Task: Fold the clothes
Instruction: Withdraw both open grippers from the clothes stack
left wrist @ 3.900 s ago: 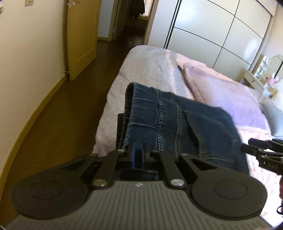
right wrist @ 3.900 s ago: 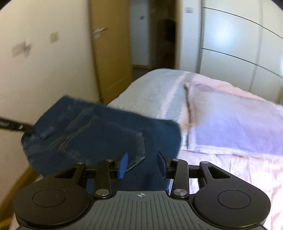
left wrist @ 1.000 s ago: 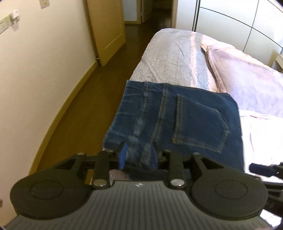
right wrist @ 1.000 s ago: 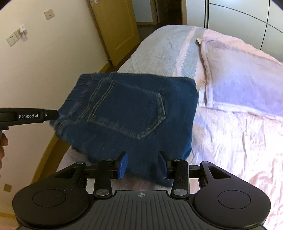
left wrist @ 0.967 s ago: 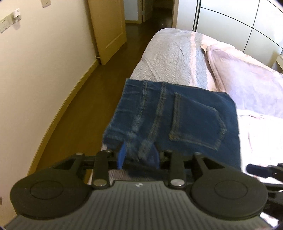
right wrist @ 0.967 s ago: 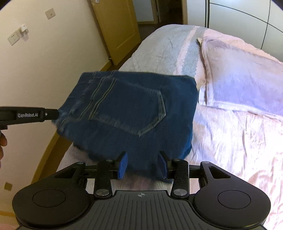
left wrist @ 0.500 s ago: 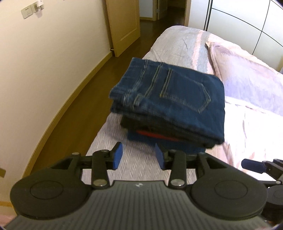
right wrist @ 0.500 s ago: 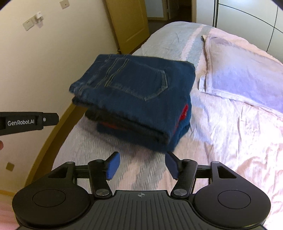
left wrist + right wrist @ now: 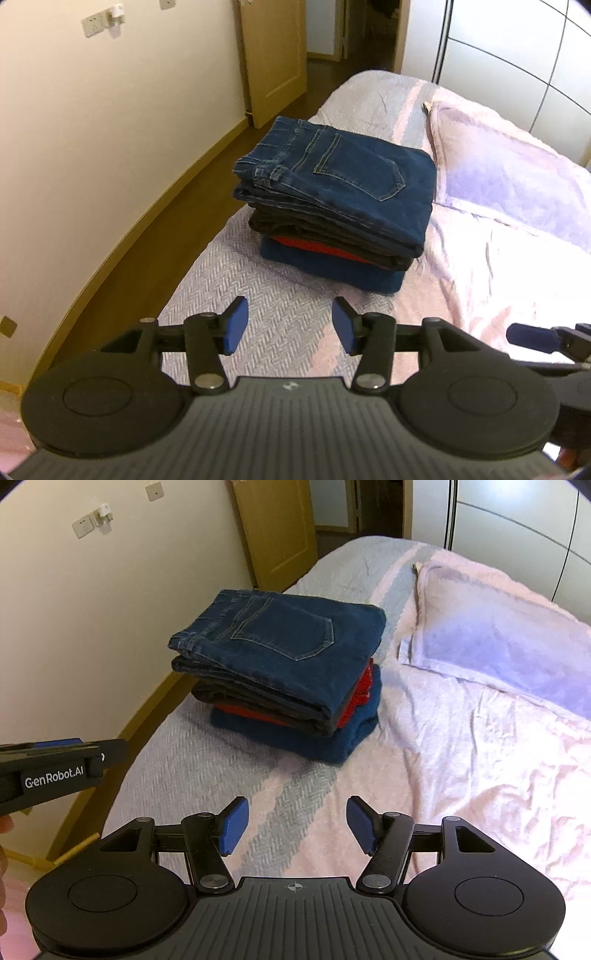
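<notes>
Folded blue jeans lie on top of a stack of folded clothes: dark trousers, a red garment and a blue garment at the bottom. The stack sits near the bed's left edge. My left gripper is open and empty, pulled back in front of the stack. My right gripper is open and empty, also short of the stack. The left gripper's finger shows at the left of the right wrist view.
The bed has a grey herringbone cover and a pink crumpled sheet. A lilac pillow lies to the right of the stack. A cream wall, wooden floor and door are at the left; wardrobe doors behind.
Both grippers let go of the jeans, which now rest on the stack. Both grippers opened wider and drew back from the stack.
</notes>
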Demonstrator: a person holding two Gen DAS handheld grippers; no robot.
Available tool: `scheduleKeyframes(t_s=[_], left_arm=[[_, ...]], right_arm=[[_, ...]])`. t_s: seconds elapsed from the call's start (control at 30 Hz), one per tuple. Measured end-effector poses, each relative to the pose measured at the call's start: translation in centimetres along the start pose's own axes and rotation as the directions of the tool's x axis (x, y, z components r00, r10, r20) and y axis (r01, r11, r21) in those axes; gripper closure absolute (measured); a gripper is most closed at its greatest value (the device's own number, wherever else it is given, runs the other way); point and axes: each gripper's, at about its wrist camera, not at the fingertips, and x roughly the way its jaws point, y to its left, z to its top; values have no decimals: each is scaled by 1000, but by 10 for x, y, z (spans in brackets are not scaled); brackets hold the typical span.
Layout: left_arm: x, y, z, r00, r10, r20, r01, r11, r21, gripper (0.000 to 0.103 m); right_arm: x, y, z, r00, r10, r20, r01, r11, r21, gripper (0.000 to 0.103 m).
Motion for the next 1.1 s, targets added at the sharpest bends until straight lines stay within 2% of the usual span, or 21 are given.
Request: scheduleKeyframes(t_s=[0.23, 0.3, 0.47, 0.6, 0.67, 0.73, 0.9, 1.1], left_arm=[[-42, -22, -34, 999, 22, 27, -21, 999, -34, 48], [-52, -30, -46, 999, 33, 35, -32, 999, -39, 43], [-71, -46, -71, 997, 63, 45, -62, 998, -29, 42], [-82, -53, -85, 996, 74, 51, -73, 997, -22, 42], [-84, -52, -86, 996, 68, 51, -67, 997, -22, 42], [-85, -51, -86, 996, 66, 56, -65, 998, -18, 42], [-77, -41, -76, 997, 34, 68, -34, 999, -4, 42], [-61, -13, -56, 997, -1, 76, -3, 999, 51, 42]], right_arm=[[-36, -16, -34, 1000, -18, 11, 18, 999, -47, 40], [-46, -21, -44, 999, -28, 16, 29, 998, -54, 40], [-63, -30, -69, 998, -52, 35, 54, 997, -54, 40], [-80, -43, -85, 997, 2, 78, -3, 1000, 18, 40], [-87, -48, -89, 994, 38, 103, -45, 997, 63, 40], [-91, -48, -89, 993, 45, 105, -53, 996, 74, 40], [-92, -40, -85, 994, 26, 109, -37, 994, 99, 40], [-68, -12, -75, 995, -10, 100, -5, 989, 149, 40]])
